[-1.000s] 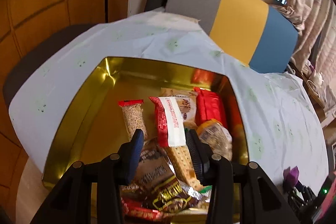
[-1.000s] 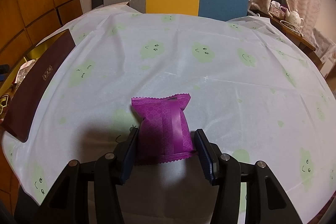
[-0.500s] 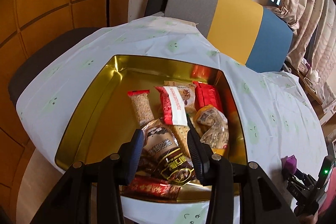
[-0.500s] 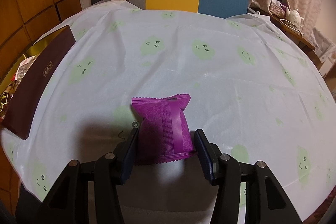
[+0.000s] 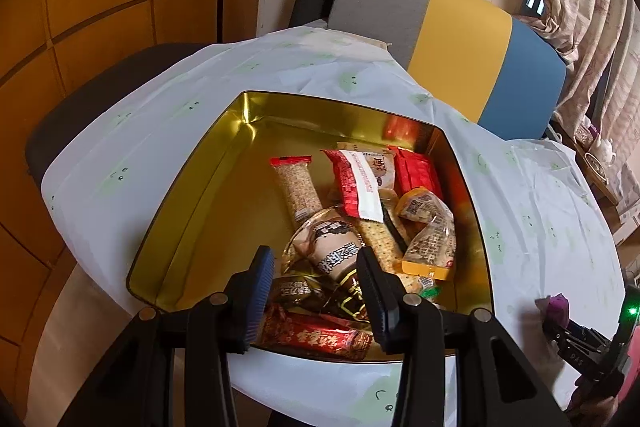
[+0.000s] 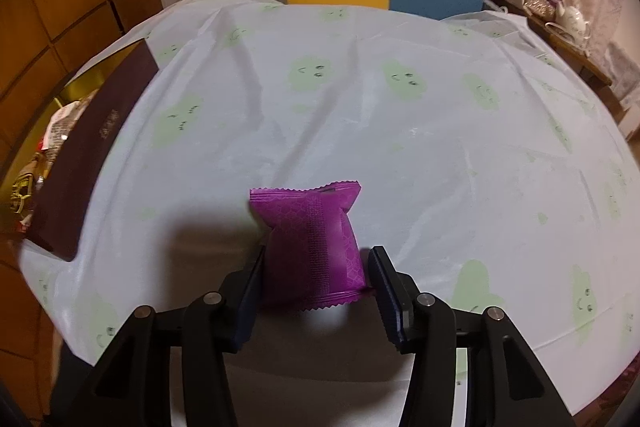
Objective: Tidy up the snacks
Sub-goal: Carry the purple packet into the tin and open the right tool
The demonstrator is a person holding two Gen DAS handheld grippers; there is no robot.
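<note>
- Gold-lined square metal tin (image 5: 208, 211), standing open on the round surface under a pale cloth printed with green faces (image 6: 400, 131): it serves as the collecting place, and wrapped snacks already lie heaped toward its right and near sides, leaving the left part of its floor bare.
- Among them, a long sesame bar in a clear wrapper with a red end (image 5: 297, 187), a red-and-white sachet (image 5: 356, 183) and a flat red foil packet (image 5: 316, 341) along the near wall.
- Left gripper (image 5: 316, 291): it hovers above the tin's near edge; the fingers stand partly open and empty, with the snacks seen below the gap rather than pinched in it.
- Purple crimped-end foil snack packet (image 6: 310, 239): the one item outside the tin, near the surface's front edge, so presumably next to go in.
- Right gripper (image 6: 316, 279): its fingers bracket the packet's lower half, the left one against the wrapper and the right apparently just touching the crimp; whether it is clear of the cloth is hard to judge.
- Dark maroon flat lid (image 6: 86, 155): it lies just beside the tin, keeping the tin open for loading.
</note>
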